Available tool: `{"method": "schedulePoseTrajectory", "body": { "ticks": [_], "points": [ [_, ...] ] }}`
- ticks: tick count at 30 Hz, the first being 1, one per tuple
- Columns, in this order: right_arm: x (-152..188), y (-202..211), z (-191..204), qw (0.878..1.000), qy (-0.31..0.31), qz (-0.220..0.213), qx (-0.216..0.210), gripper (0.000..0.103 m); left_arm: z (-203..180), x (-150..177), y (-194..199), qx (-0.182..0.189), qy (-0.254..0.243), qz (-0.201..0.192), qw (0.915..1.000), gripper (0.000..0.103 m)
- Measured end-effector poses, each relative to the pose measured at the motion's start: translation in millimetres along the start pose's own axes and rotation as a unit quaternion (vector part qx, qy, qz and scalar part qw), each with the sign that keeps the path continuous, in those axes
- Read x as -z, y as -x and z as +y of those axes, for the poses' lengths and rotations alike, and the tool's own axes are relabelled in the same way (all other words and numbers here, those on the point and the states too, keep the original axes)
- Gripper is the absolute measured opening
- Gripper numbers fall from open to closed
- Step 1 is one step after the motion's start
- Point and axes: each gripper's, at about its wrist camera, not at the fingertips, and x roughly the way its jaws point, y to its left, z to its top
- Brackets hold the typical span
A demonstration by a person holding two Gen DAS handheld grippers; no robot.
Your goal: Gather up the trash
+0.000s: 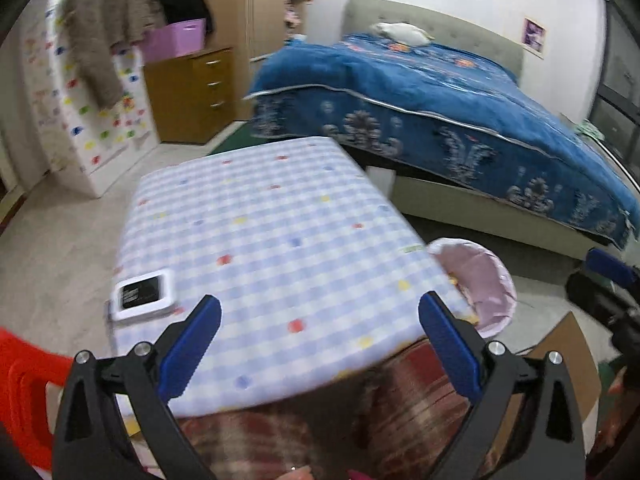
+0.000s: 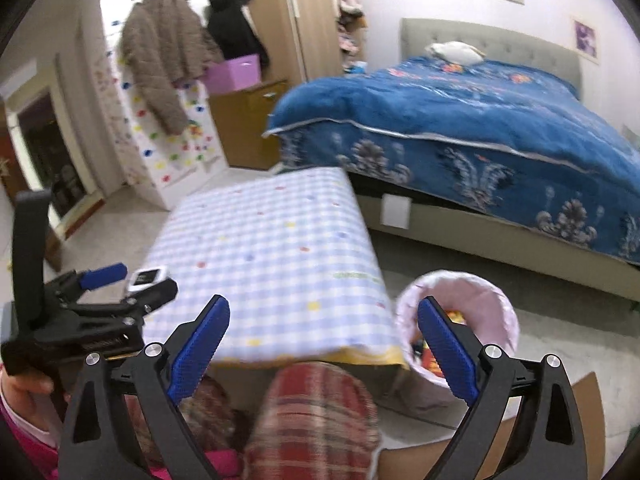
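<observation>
**Both grippers open above the table, bin at the right**

A bed (image 1: 460,92) with a blue cover is standing far ahead of both grippers, filling the right side of the room. To the far left of it, ahead of the grippers, a brown coat (image 2: 164,52) is hanging on a white cabinet with coloured marks, and a wooden drawer chest (image 1: 192,92) is carrying a purple box (image 1: 176,38).

Just ahead of the grippers, the table (image 1: 260,232) with a checked blue-and-white cloth is lying low in both views. Its near edge is passing between the fingers of each gripper. Below that edge, the person's knees in plaid trousers (image 2: 320,412) are showing.

The bin (image 2: 480,292), lined with a pale pink bag, is standing on the floor just beside the right corner of the table. In the right wrist view it is sitting directly behind the right finger of the right gripper (image 2: 322,352); some coloured trash is lying inside it, too blurred to name.

A small white device (image 1: 142,294) with a dark screen is lying on the table's left edge, just ahead and left of the left gripper (image 1: 320,350).

The left gripper is standing wide apart and holding nothing. The right gripper is also spread wide, with nothing between its fingers.
</observation>
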Motion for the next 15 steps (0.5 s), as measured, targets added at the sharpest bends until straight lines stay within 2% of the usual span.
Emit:
{"method": "schedulePoseTrajectory", "body": {
  "ticks": [6,10,15],
  "points": [
    [-9.7,17.2,36.2,0.999,0.034,-0.012,-0.020,0.094,43.2,15.4,32.9,-0.068,0.042,-0.002,0.9969,0.096],
    [-9.8,21.1,58.7,0.997,0.074,-0.017,-0.015,0.094,65.2,27.5,49.0,-0.088,0.059,-0.002,0.9944,0.096],
    [-6.5,18.2,76.2,0.995,0.099,-0.012,-0.029,0.094,81.9,36.6,62.5,-0.106,0.073,-0.001,0.9917,0.096]
  ]
}}
